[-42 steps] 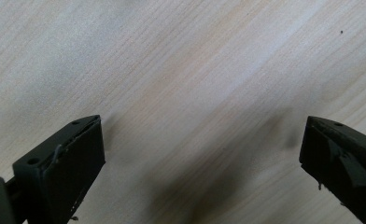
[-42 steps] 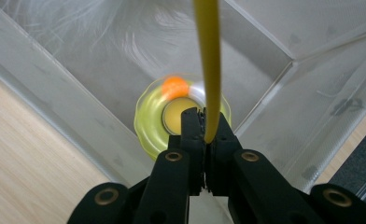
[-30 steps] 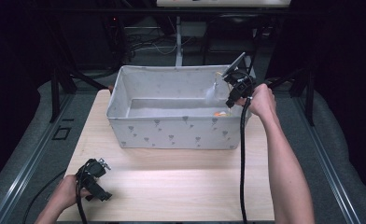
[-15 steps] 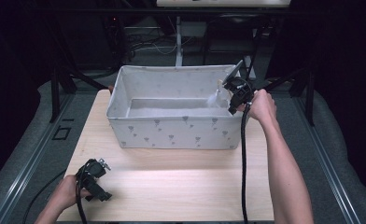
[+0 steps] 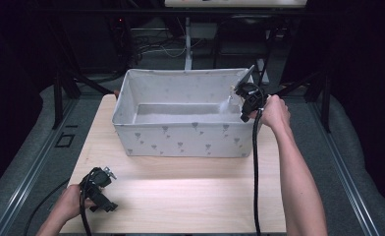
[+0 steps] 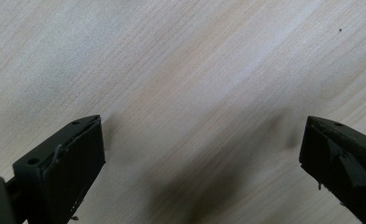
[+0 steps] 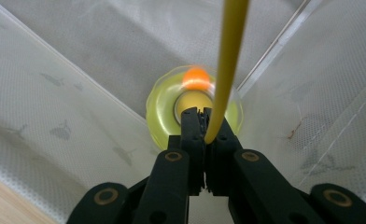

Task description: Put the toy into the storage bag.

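Note:
My right gripper [image 5: 247, 101] hangs over the right rim of the white fabric bin [image 5: 180, 140]. In the right gripper view its jaws [image 7: 203, 116] are shut on a yellow strip [image 7: 230, 56] that runs up out of the picture. Beyond the jaws a blurred yellow-green round thing [image 7: 165, 109] with an orange spot [image 7: 195, 77] hangs inside the bin's corner; in the high view it is a pale blur [image 5: 226, 104]. My left gripper [image 5: 99, 189] rests at the table's near left, open, with bare wood between its jaws [image 6: 202, 140].
The bin stands across the far half of the wooden table [image 5: 190, 191], its patterned walls [image 7: 55, 93] close around the right gripper. The right gripper's cable [image 5: 254, 162] trails down along the forearm. Dark frames and rails surround the table.
The round thing has risen from the floor of the bin's right corner to just beside the right gripper, which has shifted slightly left. The left gripper has not moved.

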A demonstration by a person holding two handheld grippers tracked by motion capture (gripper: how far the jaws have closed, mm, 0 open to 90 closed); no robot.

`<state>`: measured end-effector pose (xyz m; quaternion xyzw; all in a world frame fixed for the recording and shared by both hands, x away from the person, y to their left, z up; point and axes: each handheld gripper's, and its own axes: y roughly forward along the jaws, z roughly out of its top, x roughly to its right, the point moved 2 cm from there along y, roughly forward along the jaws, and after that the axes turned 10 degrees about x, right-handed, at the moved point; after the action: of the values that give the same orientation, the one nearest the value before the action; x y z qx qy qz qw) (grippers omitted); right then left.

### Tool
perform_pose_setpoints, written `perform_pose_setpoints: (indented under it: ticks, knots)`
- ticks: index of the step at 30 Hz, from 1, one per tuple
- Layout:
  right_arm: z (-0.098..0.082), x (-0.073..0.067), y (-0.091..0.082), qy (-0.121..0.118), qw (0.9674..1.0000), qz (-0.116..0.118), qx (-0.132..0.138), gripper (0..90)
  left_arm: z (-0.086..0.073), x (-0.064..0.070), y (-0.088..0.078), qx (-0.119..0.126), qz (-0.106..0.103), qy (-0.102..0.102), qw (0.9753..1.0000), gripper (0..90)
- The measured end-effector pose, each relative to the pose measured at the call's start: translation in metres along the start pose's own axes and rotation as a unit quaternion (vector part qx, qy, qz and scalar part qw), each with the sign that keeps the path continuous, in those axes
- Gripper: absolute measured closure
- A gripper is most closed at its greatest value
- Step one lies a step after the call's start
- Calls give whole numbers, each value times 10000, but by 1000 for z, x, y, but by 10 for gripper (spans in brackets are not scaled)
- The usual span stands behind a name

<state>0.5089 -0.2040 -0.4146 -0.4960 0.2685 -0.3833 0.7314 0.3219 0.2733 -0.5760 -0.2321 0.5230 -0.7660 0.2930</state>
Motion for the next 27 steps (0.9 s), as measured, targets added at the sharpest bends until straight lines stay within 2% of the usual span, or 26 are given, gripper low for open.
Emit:
perform_pose_setpoints:
  ticks: [4, 6, 8, 13, 17, 22, 27]
  knots:
    - [0, 1, 2, -57, 10000, 12, -77, 876, 0, 0, 0, -9, -20, 6, 10000, 3]
    - [0, 0, 3, -32, 9999, 102, 7, 874, 0, 0, 0, -10, -21, 14, 10000, 3]
    - [0, -1, 1, -63, 10000, 52, 14, 875, 0, -1, 0, -21, -12, -6, 10000, 3]
    - [-1, -1, 0, -67, 9999, 112, -18, 876, 0, 0, 1, -21, -36, 30, 10000, 3]
    - [-2, -1, -4, -78, 9999, 84, 54, 868, 0, -1, 1, -8, -28, 11, 10000, 3]
    - [-3, -3, -22, -47, 9992, 104, 391, 779, 1, -1, 1, -4, -34, 16, 10000, 3]
    - [-2, -7, -44, -33, 9970, 140, 760, 603, 1, -1, 1, -10, -29, 20, 10000, 3]
